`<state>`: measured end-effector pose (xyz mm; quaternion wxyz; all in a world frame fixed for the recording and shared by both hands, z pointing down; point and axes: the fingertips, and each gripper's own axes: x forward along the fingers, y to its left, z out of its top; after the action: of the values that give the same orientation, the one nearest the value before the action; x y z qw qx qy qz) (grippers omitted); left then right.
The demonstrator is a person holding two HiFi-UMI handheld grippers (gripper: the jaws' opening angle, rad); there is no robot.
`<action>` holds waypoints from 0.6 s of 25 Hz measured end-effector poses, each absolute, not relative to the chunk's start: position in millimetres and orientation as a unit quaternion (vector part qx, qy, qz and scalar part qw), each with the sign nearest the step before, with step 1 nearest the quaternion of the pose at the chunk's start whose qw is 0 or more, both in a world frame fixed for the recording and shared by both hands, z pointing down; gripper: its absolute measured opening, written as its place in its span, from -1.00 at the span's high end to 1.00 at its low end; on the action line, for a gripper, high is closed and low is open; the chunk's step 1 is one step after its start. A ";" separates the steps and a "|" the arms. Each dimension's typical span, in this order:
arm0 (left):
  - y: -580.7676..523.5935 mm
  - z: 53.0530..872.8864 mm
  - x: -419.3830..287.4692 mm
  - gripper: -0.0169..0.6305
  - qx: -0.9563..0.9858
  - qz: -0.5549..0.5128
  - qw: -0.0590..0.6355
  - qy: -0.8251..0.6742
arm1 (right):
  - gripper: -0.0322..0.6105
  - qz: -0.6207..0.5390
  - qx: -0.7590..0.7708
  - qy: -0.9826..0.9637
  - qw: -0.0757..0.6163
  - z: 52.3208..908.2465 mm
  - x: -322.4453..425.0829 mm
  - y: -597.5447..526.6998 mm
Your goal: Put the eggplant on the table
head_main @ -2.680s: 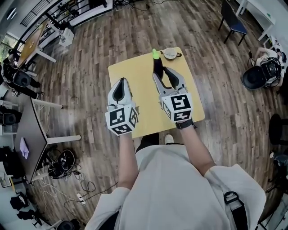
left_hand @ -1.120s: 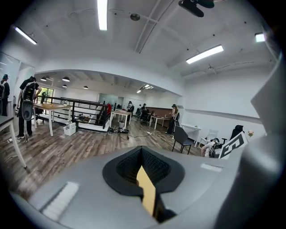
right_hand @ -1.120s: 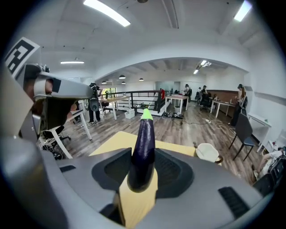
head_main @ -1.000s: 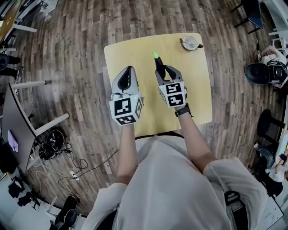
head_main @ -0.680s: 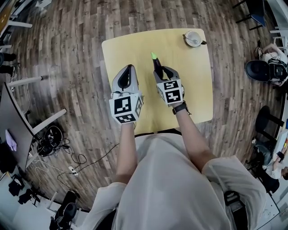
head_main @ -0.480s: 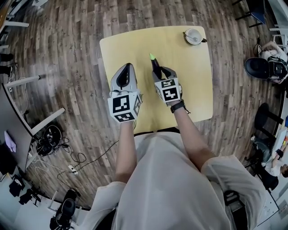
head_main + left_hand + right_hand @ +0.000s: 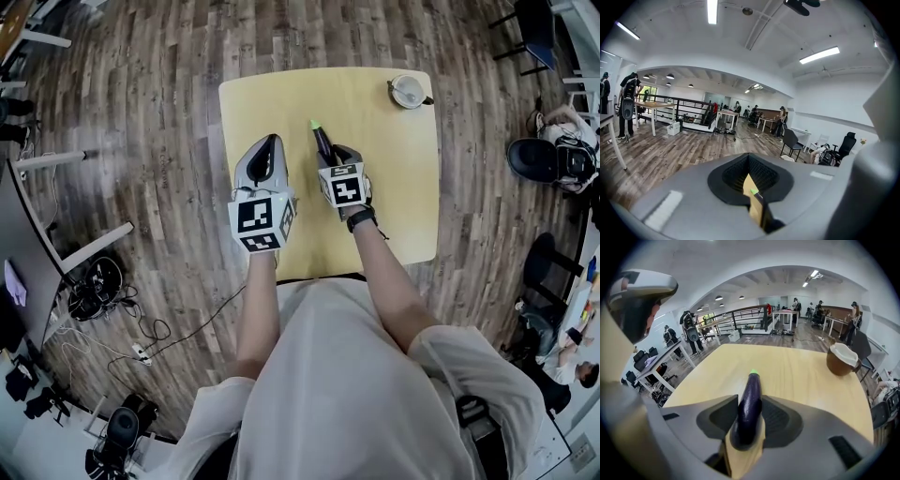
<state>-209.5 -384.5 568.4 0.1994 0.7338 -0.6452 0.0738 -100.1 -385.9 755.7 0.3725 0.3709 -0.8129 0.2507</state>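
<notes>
Pale yellow surface (image 7: 394,187) on a wood floor (image 7: 141,112), a cup (image 7: 407,90) at its upper right corner. Centre frame, the right gripper (image 7: 336,155) has its jaws clamped on the purple eggplant (image 7: 321,141), green tip pointing up-frame. The left gripper (image 7: 269,142) sits just left of it, jaws together, empty.

Open-plan office or lab hall. Evidence: wood-plank floor (image 7: 141,112), white ceiling with strip lights (image 7: 819,55), rows of desks (image 7: 725,114), black office chairs (image 7: 847,142), a black railing (image 7: 689,108), loose cables (image 7: 141,328), standing people (image 7: 628,101). One yellow table (image 7: 403,206) stands apart on the floor.
</notes>
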 end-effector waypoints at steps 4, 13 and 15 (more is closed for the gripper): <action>-379.9 558.4 -215.0 0.92 0.729 0.071 0.191 -0.653 | 0.40 0.242 0.375 -0.814 0.372 756.2 -101.2 -387.6; -360.4 540.6 -221.1 0.92 0.718 0.068 0.176 -0.670 | 0.14 0.250 0.383 -0.830 0.318 722.9 -100.4 -384.6; -355.5 535.1 -217.1 0.92 0.718 0.068 0.170 -0.672 | 0.14 0.239 0.387 -0.837 0.303 705.9 -95.5 -385.3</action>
<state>-217.1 -355.5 535.1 0.1702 0.7179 -0.6716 0.0680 -95.5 -385.3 705.9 0.3034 0.3869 -0.8373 0.2391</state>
